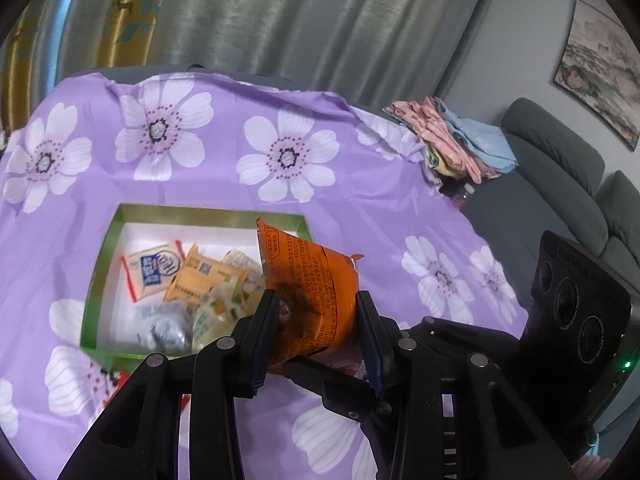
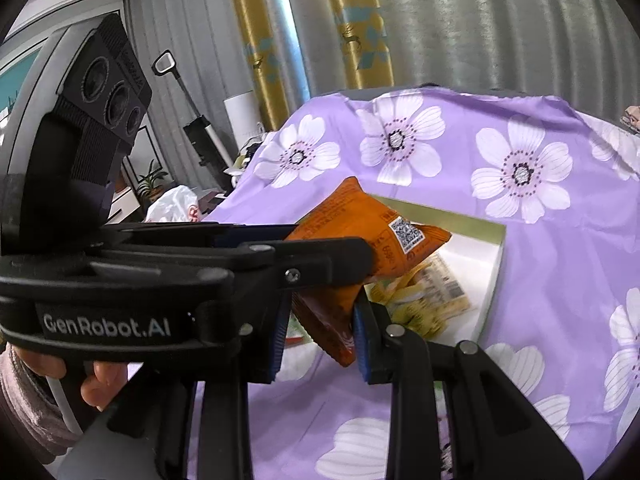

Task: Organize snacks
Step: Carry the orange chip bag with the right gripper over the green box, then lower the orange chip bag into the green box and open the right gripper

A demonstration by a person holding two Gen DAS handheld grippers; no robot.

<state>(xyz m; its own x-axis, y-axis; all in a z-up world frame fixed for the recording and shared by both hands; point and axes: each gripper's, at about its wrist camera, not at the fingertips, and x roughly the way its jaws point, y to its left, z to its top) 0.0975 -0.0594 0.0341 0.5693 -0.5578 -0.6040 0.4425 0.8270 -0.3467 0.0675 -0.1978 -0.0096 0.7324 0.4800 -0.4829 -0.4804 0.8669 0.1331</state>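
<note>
Purple flowered tablecloth (image 1: pixel 328 184) carries a green box (image 1: pixel 102 272) of snack packets (image 1: pixel 188 280). Just above the box's near edge, left gripper (image 1: pixel 318 312) and right gripper (image 2: pixel 320 320) each pinch an orange packet (image 1: pixel 310 280).

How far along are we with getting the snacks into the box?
Done: several packets already lie in the green box. In hand: the left gripper holds an orange packet above the box, and the right gripper holds a darker orange packet. Left: dropping both in; something red lies beside the box, unclear what.
</note>
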